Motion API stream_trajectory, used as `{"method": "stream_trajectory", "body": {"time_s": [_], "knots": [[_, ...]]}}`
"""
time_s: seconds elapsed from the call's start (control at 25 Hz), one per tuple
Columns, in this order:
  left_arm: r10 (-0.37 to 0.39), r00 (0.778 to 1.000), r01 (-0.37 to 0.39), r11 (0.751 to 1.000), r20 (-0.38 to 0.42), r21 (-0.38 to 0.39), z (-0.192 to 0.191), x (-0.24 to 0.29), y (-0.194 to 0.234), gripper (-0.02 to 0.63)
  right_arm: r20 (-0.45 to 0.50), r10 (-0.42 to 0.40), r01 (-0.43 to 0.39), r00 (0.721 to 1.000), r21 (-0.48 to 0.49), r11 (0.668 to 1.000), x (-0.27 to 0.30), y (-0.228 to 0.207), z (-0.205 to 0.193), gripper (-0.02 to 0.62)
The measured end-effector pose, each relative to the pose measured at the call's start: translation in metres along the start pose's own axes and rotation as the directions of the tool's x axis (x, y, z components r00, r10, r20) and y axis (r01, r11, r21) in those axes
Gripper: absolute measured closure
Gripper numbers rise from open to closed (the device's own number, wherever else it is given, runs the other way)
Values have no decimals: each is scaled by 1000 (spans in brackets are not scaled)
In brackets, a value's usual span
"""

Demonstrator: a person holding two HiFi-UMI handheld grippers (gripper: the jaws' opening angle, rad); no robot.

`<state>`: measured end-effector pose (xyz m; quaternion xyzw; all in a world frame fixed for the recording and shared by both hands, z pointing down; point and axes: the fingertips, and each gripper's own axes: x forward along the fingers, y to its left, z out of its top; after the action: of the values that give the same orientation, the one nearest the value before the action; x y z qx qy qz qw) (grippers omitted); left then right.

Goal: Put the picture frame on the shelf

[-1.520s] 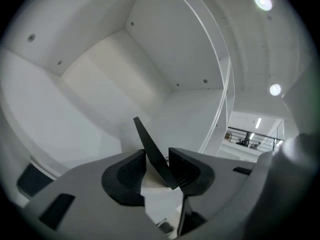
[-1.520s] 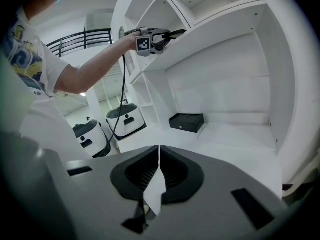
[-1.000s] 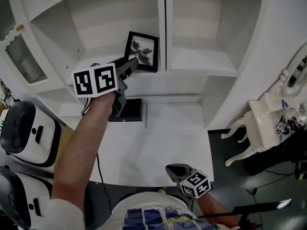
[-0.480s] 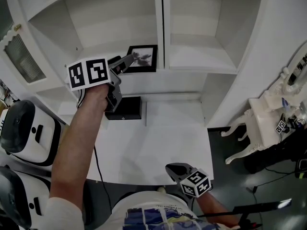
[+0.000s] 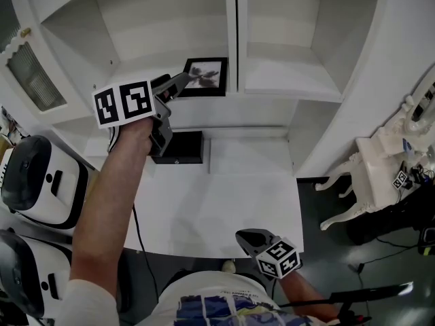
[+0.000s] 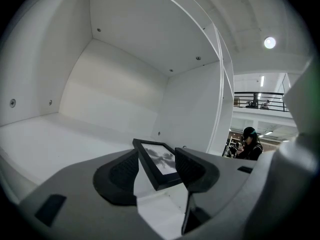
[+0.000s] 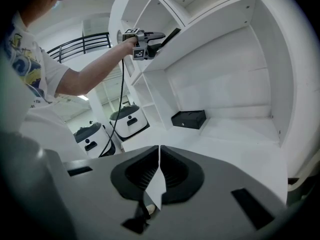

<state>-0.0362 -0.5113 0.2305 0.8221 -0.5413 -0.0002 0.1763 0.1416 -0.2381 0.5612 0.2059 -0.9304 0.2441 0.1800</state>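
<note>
The black picture frame rests on the white shelf, close to the upright divider, with its grey picture facing up. My left gripper reaches onto that shelf from the left and stands open. In the left gripper view the frame shows between the two spread pads, and neither pad presses on it. My right gripper hangs low by the table's front edge, shut on nothing. From the right gripper view, the left gripper and the frame's edge show far off.
A black box sits at the back of the white table, under the shelf. Two white machines stand at the left. A small ornate white table stands at the right. A cable hangs below my left arm.
The frame stood tilted up in the left gripper a second ago. It has since come down onto the shelf near the divider, and the left jaws have spread. The right gripper has not moved.
</note>
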Motion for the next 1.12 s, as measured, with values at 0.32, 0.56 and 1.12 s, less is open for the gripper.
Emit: {"method": "stream_trajectory", "body": {"time_s": [0.32, 0.56, 1.12], "knots": [[7, 1000, -7, 1000, 23, 1, -5, -21, 1, 382, -17, -1, 1, 1000, -8, 1000, 0, 8, -9, 565], [2, 999, -4, 999, 51, 43, -10, -55, -1, 388, -23, -13, 13, 1000, -24, 1000, 7, 14, -11, 565], [-106, 994, 110, 989, -39, 102, -126, -208, -6, 592, -2, -96, 95, 995, -78, 992, 32, 84, -2, 565]]}}
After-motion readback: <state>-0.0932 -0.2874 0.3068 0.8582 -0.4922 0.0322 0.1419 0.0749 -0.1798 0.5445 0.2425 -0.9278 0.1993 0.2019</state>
